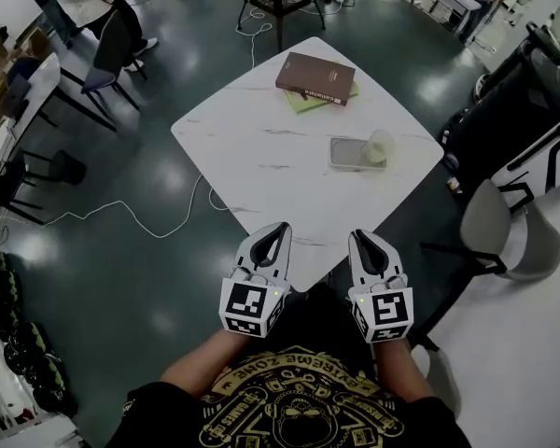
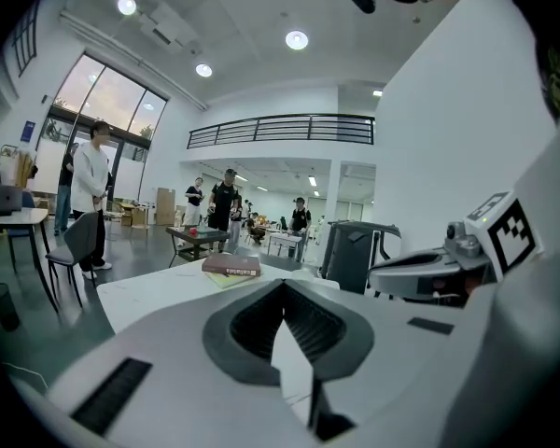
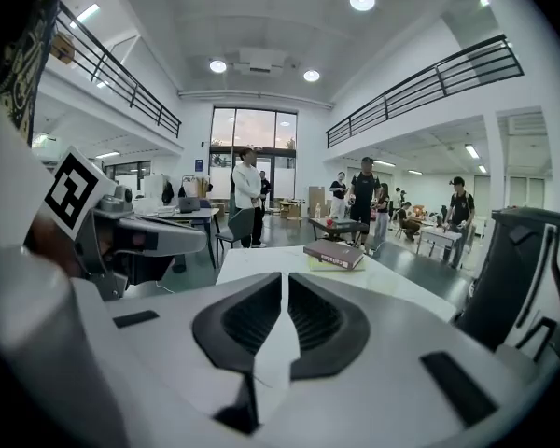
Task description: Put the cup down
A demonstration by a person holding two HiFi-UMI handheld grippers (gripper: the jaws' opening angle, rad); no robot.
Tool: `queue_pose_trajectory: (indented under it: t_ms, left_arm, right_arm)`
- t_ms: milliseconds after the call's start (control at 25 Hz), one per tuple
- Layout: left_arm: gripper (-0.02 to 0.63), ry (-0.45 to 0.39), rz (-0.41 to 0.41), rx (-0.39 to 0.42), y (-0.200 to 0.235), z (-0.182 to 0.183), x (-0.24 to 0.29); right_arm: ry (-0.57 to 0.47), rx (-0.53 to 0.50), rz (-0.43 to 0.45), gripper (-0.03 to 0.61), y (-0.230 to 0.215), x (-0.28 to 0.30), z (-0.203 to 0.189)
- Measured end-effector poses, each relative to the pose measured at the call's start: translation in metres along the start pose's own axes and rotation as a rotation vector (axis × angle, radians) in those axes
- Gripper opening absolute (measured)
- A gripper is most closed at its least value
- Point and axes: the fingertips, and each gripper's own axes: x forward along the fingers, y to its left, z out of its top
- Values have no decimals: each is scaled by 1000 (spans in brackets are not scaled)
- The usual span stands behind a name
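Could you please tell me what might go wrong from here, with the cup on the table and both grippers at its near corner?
1. The cup rests at the right end of a small tray, close to the table's right edge; a knock could send it off.
2. The left gripper and right gripper, both shut and empty, are over the near corner and might jolt the table.
3. A white cable on the floor could snag a foot.

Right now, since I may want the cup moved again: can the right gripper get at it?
Probably yes. The cup sits at a tray's end ahead of the right gripper, bare table between. Its jaws are shut and empty, so they must open first.
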Motion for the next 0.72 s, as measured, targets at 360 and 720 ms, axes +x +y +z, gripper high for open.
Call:
queue_pose_trajectory:
  t_ms: [360,720]
  left_arm:
    - [10,5,-79,10,-20,-15,-42]
    - [9,-10,-59,39,-36,-5,-54]
  right_arm:
    - [-15,10,1,8,55,-43,-11]
    - [-14,-21,75,8,60,-56,-12]
